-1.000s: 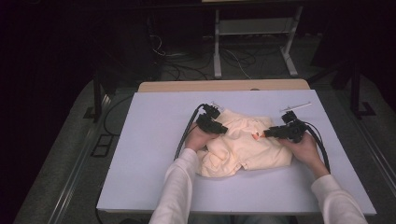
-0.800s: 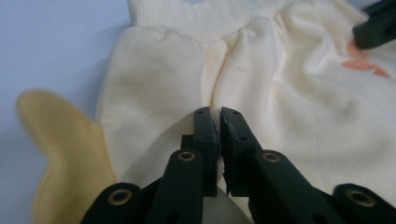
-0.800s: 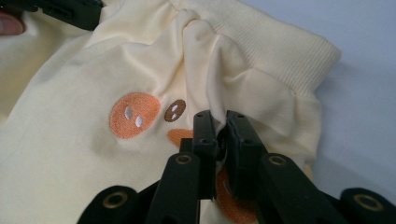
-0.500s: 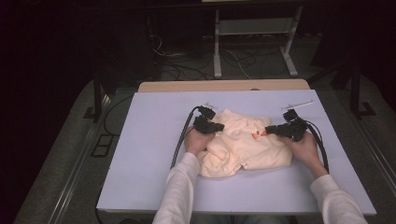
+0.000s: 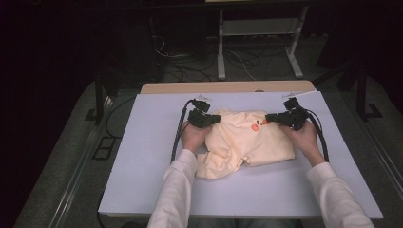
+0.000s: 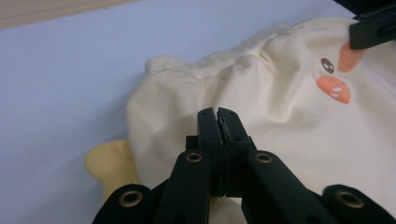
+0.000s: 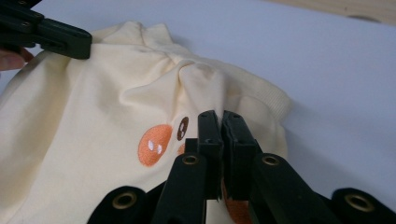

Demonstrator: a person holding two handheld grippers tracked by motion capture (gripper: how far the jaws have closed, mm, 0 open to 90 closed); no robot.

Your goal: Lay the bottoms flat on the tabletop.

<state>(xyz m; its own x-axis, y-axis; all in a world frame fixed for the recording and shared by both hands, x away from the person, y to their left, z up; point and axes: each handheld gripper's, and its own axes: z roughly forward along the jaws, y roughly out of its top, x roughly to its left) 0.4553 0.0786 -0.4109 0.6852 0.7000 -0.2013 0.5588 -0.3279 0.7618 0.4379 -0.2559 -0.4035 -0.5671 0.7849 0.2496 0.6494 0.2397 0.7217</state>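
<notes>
Left gripper point(image 6: 219, 114): jaws pressed together, a thin pinch of cream fabric looks caught between the tips, though the fold is hard to make out. Right gripper point(image 7: 220, 116): same, jaws clamped flat on a ridge of the same cloth, just beside the orange embroidered patches point(image 7: 155, 144). The garment point(image 5: 247, 142) lies between the two tools on the white table point(image 5: 142, 142), bunched, with one loose flap trailing back toward the person's left sleeve point(image 5: 173, 190). Ribbed collar or cuff band point(image 6: 163, 63) sits just beyond the left tips. Handling guess: light, limp knit, no stiffness, so it sags and drapes from whichever points are pinched; not slippery, not fragile, but a thin fold can creep out of a shallow bite. Best hold: ribbed band or seam edges, where the material is thicker, one gripper each side, well apart, so the cloth spreads under its own weight.
</notes>
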